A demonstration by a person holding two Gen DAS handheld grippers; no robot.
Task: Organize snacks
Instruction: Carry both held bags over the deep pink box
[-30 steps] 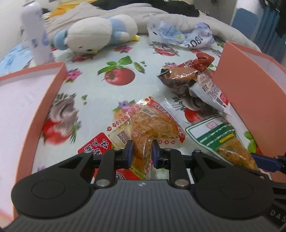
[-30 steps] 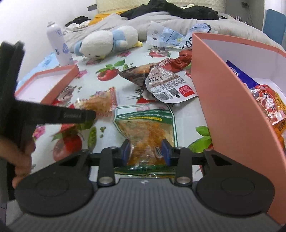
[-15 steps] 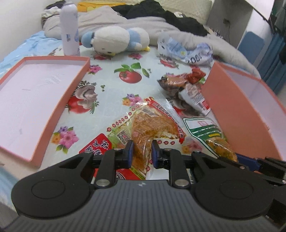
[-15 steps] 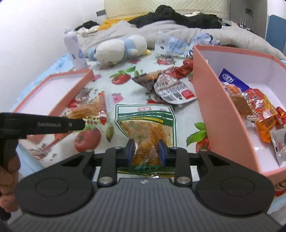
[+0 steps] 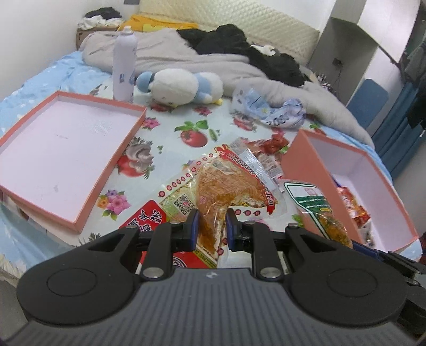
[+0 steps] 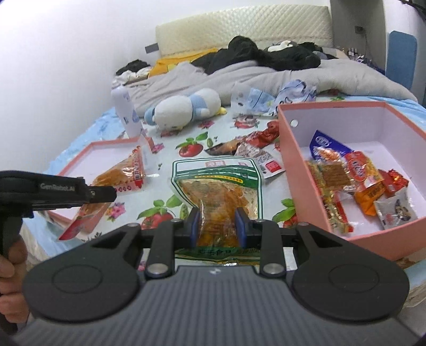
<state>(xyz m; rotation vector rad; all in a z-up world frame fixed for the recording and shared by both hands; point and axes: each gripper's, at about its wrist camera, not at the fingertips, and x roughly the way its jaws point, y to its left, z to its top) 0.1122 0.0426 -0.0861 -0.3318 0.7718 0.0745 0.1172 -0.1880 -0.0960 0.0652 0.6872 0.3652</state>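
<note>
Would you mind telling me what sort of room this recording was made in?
Most likely a bedroom: the snacks lie on a bed with a padded headboard, a rumpled grey duvet and a plush toy. A fruit-print cloth covers the working area.

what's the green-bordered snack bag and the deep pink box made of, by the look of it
Green-bordered snack bag: apparently thin glossy plastic film. It is see-through over the orange contents, shows glare, and pinches in between the right hand-held gripper's pads. Deep pink box: likely matte paperboard, with stiff flat walls, a white lining and a punched hole.
</note>
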